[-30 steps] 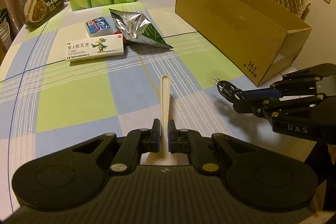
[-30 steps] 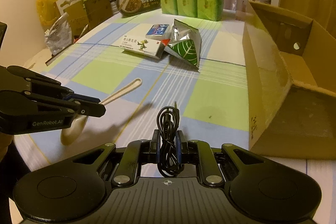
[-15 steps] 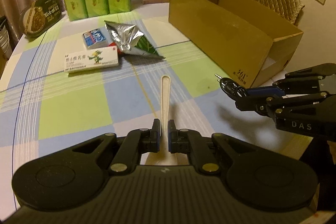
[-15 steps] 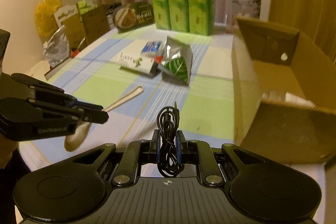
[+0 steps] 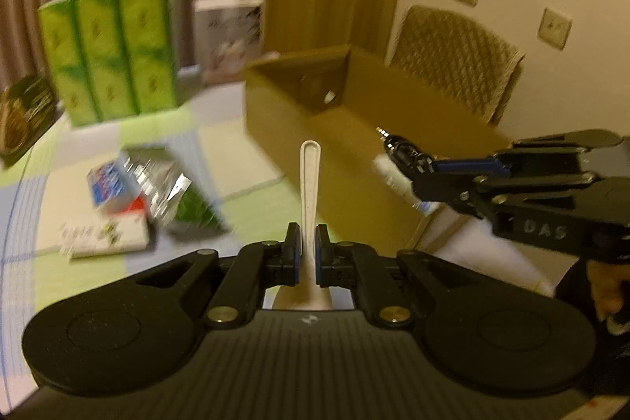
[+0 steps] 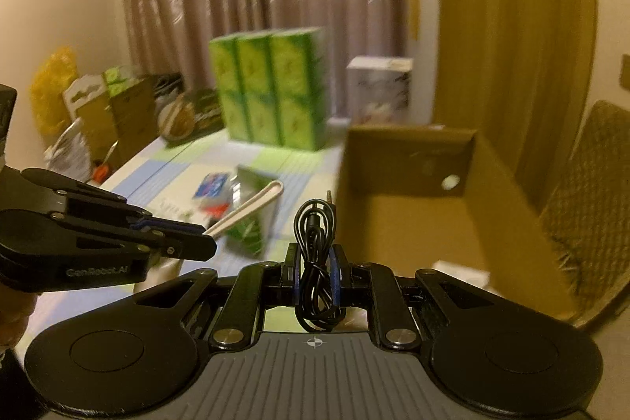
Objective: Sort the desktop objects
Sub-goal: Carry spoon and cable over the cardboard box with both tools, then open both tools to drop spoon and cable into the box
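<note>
My left gripper [image 5: 306,243] is shut on a white plastic spoon [image 5: 309,180], whose handle points forward toward the open cardboard box [image 5: 354,144]. My right gripper [image 6: 315,258] is shut on a coiled black cable [image 6: 315,239], held in the air at the near end of the box [image 6: 413,223]. The right gripper [image 5: 417,176] also shows at the right of the left wrist view, over the box's near end. In the right wrist view the left gripper [image 6: 197,247] comes in from the left with the spoon [image 6: 252,203] sticking out.
On the checked tablecloth [image 5: 98,282] lie a foil snack bag [image 5: 173,187], a blue-and-white small box [image 5: 110,187] and a long white ointment box [image 5: 106,239]. Green tissue packs [image 5: 110,50] and a white carton [image 5: 228,34] stand at the back. A padded chair [image 5: 453,58] stands behind the cardboard box.
Both grippers have risen off the table and swung toward the cardboard box, still holding the spoon and the cable. The box's inside now shows in both views.
</note>
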A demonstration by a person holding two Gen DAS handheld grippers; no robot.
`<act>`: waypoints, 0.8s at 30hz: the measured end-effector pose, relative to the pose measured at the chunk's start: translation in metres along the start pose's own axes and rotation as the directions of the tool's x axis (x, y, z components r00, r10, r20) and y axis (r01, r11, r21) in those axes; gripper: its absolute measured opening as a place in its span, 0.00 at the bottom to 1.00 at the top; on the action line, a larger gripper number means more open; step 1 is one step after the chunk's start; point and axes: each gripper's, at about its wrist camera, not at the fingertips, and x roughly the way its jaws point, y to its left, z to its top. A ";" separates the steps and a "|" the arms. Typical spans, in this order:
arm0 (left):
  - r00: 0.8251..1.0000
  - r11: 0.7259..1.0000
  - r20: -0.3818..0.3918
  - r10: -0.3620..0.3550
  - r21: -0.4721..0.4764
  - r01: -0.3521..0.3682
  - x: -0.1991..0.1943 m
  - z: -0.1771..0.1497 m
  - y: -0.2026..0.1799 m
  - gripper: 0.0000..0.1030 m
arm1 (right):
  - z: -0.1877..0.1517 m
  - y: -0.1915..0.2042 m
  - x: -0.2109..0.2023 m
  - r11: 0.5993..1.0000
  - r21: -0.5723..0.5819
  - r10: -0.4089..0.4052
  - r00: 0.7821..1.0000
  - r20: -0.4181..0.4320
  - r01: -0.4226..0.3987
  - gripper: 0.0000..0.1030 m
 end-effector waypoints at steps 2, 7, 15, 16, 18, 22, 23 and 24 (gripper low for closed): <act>1.000 1.000 0.020 -0.021 0.006 0.021 0.006 0.017 -0.010 0.04 | 0.005 -0.014 -0.002 1.000 0.014 -0.025 1.000 0.011 0.025 0.11; 0.996 0.997 0.040 -0.075 0.011 0.075 0.025 0.049 -0.031 0.04 | 0.009 -0.048 0.002 0.996 0.042 -0.079 0.997 0.010 0.078 0.11; 0.992 0.992 0.030 -0.126 0.016 0.125 0.063 0.075 -0.057 0.04 | -0.001 -0.085 0.015 0.989 0.079 -0.121 0.992 -0.021 0.123 0.11; 0.991 0.992 0.028 -0.129 0.014 0.129 0.067 0.075 -0.059 0.04 | -0.001 -0.088 0.017 0.989 0.084 -0.123 0.992 -0.023 0.125 0.11; 0.991 0.991 0.021 -0.136 0.009 0.136 0.076 0.078 -0.063 0.04 | -0.002 -0.092 0.018 0.988 0.093 -0.125 0.992 -0.024 0.127 0.11; 0.989 0.989 0.013 -0.151 -0.001 0.151 0.089 0.079 -0.066 0.04 | -0.004 -0.096 0.022 0.987 0.101 -0.125 0.992 -0.025 0.127 0.11; 0.988 0.988 0.014 -0.151 -0.002 0.151 0.092 0.079 -0.067 0.04 | -0.005 -0.096 0.022 0.987 0.101 -0.125 0.992 -0.026 0.127 0.11; 0.988 0.988 0.016 -0.154 -0.006 0.154 0.093 0.079 -0.067 0.04 | -0.005 -0.096 0.023 0.987 0.101 -0.124 0.992 -0.026 0.126 0.11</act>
